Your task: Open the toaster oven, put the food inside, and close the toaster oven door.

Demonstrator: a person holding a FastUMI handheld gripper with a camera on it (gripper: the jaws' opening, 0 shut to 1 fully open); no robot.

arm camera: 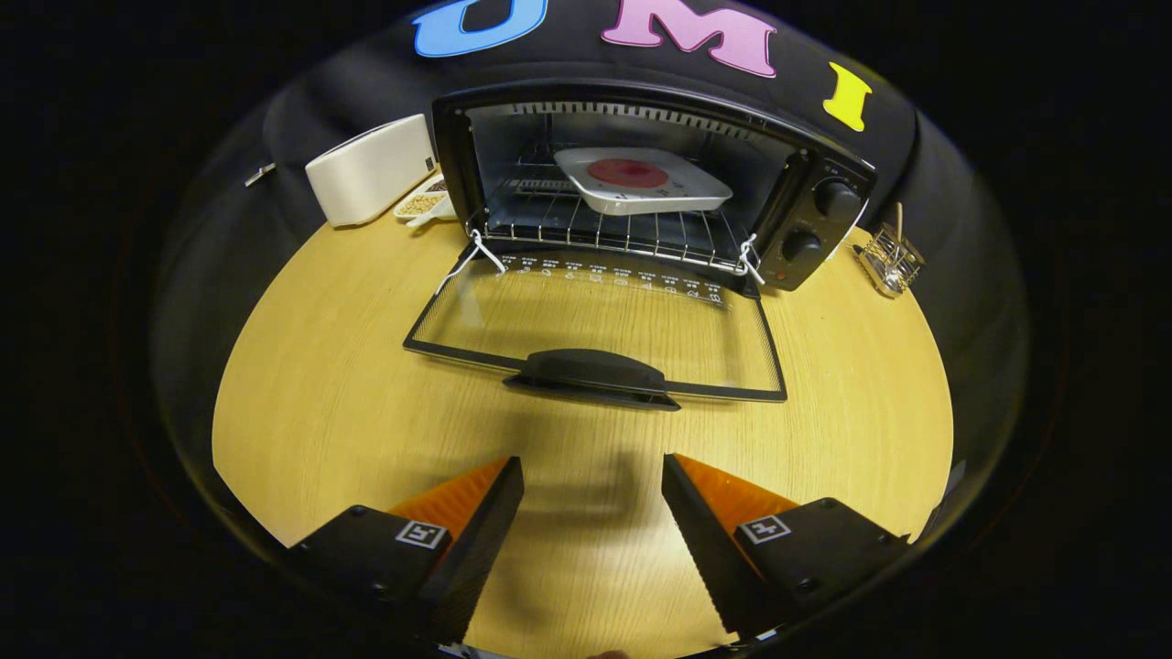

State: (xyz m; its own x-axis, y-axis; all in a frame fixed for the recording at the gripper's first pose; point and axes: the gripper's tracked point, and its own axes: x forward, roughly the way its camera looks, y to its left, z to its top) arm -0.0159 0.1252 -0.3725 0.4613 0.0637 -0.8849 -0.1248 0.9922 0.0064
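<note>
Hand-held gripper (593,471) empty, spread before open toaster oven (641,183) holding white plate (641,180).

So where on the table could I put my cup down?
Bare table lies between the open tongs and the door handle, and on both sides of the glass door. It is crowded behind, around the toaster oven, white box and wire rack.

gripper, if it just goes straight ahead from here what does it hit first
Probably the handle of the open door, just ahead of the open gripper; height is hard to judge, so it might pass over.
</note>
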